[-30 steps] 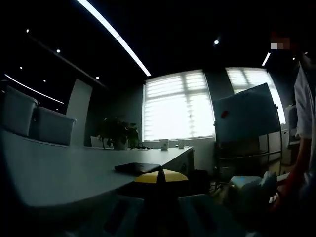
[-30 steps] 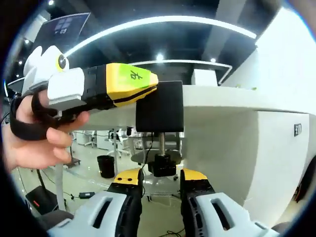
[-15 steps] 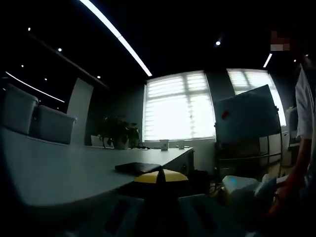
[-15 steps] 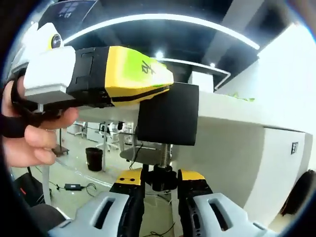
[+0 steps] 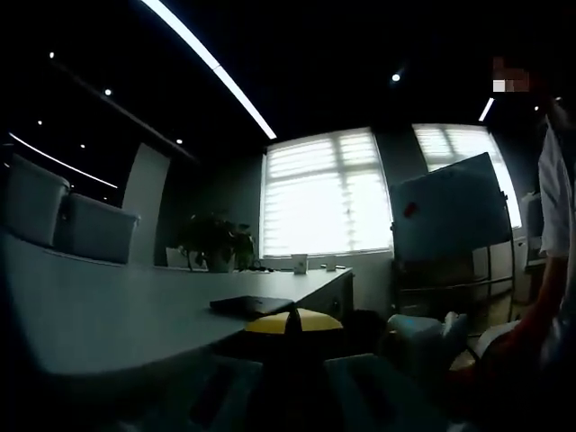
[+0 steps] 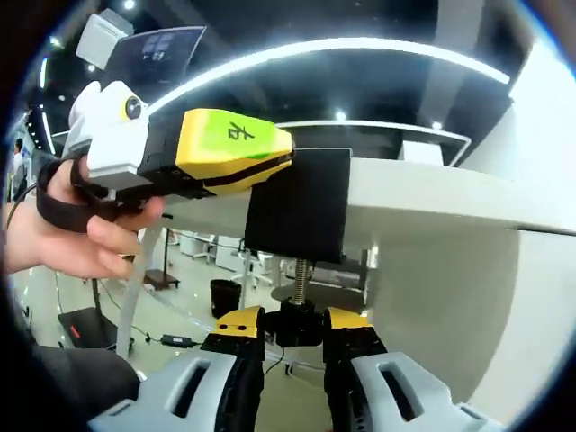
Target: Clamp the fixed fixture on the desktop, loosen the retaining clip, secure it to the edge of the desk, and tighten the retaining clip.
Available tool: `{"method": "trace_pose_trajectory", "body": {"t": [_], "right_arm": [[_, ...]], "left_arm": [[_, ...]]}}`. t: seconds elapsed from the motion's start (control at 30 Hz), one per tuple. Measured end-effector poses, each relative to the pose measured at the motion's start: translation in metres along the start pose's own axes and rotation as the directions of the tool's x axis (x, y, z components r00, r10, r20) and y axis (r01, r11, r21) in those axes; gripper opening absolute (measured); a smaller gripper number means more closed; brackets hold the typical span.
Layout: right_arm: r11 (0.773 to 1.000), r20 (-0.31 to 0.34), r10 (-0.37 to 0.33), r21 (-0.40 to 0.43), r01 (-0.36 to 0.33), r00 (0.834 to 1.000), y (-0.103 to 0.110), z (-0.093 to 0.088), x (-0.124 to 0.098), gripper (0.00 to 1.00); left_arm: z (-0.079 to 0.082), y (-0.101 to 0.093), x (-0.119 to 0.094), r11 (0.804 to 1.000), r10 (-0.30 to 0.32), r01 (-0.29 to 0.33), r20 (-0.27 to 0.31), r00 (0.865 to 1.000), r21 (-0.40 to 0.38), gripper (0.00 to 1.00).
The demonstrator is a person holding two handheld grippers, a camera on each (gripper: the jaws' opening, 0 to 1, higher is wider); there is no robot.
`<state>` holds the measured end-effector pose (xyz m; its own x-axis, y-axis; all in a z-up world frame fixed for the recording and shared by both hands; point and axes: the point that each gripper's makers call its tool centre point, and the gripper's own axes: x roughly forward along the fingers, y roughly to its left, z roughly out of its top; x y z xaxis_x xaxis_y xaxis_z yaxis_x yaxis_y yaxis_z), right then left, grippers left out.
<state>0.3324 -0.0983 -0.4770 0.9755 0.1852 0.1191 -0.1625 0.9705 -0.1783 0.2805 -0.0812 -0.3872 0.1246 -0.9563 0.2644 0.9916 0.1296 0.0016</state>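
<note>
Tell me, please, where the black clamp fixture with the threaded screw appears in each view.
Left gripper view: black clamp fixture, apparently the dark plate low centre on the white desk, beyond the left gripper.
Right gripper view: fixture centre, at the desk edge, left gripper gripping it, right gripper closed on its knob.
Shared landmark: the white desk.

In the right gripper view, the black block-shaped clamp fixture (image 6: 299,203) sits against the edge of the white table (image 6: 432,193). Its threaded metal screw (image 6: 300,274) hangs below it, ending in a black knob (image 6: 298,324) between the jaws of the right claw (image 6: 294,326). The yellow-tipped left claw (image 6: 236,157) lies left of the fixture, touching its upper corner, held by a hand (image 6: 67,238). In the left gripper view, a flat dark pad (image 5: 250,305) lies on the table (image 5: 99,319), with a potted plant (image 5: 214,243) behind it.
</note>
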Motion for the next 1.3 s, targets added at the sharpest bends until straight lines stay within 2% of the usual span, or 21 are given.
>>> {"method": "trace_pose_trajectory", "body": {"t": [0.17, 0.3, 0.33, 0.37, 0.4, 0.43, 0.47, 0.5, 0.6, 0.73, 0.9, 1.1, 1.3], "right_arm": [[0.994, 0.015, 0.104, 0.013, -0.104, 0.994, 0.000, 0.000, 0.002, 0.23], [0.992, 0.027, 0.125, 0.017, -0.125, 0.992, 0.008, 0.002, 0.001, 0.24], [0.994, 0.032, 0.108, 0.015, -0.108, 0.994, 0.006, 0.001, 0.001, 0.24], [0.999, 0.022, 0.052, -0.011, -0.052, 0.998, 0.001, 0.002, -0.001, 0.24], [0.998, -0.006, -0.064, 0.003, 0.064, 0.998, -0.008, 0.001, -0.005, 0.26], [0.991, -0.016, -0.134, -0.012, 0.134, 0.991, -0.011, 0.001, -0.010, 0.29], [0.984, 0.002, -0.167, -0.064, 0.167, 0.986, -0.007, 0.005, -0.016, 0.32], [0.980, 0.034, -0.176, -0.091, 0.179, 0.984, -0.001, 0.011, -0.021, 0.31], [0.976, 0.024, -0.192, -0.099, 0.194, 0.981, 0.015, 0.010, -0.031, 0.32], [0.961, -0.022, -0.278, 0.009, 0.278, 0.960, 0.004, 0.003, -0.033, 0.34], [0.948, -0.035, -0.315, 0.028, 0.316, 0.948, -0.004, 0.001, -0.027, 0.34], [0.945, -0.024, -0.325, 0.026, 0.325, 0.945, -0.004, 0.003, -0.010, 0.33], [0.940, -0.040, -0.342, 0.005, 0.342, 0.939, -0.008, -0.006, -0.001, 0.30]], "left_arm": [[0.000, 0.001, 0.000, 1.000, 0.003, -0.003, -0.006, 1.000, -0.007, 0.01], [0.000, 0.000, 0.000, 1.000, 0.004, -0.004, -0.001, 1.000, 0.001, 0.01], [0.000, 0.001, 0.001, 1.000, 0.004, -0.004, -0.001, 1.000, 0.002, 0.01], [0.000, 0.000, 0.001, 1.000, 0.004, -0.004, -0.001, 1.000, 0.001, 0.01], [0.000, 0.000, 0.001, 1.000, 0.004, -0.004, -0.002, 1.000, 0.000, 0.01], [-0.001, 0.000, 0.001, 1.000, 0.005, -0.005, -0.001, 1.000, 0.000, 0.01], [0.000, 0.000, 0.001, 1.000, 0.006, -0.006, 0.002, 1.000, 0.001, 0.01], [0.000, 0.000, 0.000, 1.000, 0.005, -0.005, 0.005, 1.000, 0.002, 0.01], [-0.001, 0.000, 0.001, 1.000, 0.004, -0.004, 0.003, 1.000, 0.001, 0.01], [-0.001, 0.000, 0.002, 1.000, 0.006, -0.006, -0.005, 1.000, 0.012, 0.01], [-0.001, 0.000, 0.002, 1.000, 0.005, -0.004, -0.002, 1.000, 0.012, 0.01], [-0.001, -0.001, 0.003, 1.000, 0.005, -0.005, -0.005, 1.000, 0.017, 0.01], [-0.001, -0.001, 0.003, 1.000, 0.006, -0.006, -0.007, 1.000, 0.019, 0.01]]}}
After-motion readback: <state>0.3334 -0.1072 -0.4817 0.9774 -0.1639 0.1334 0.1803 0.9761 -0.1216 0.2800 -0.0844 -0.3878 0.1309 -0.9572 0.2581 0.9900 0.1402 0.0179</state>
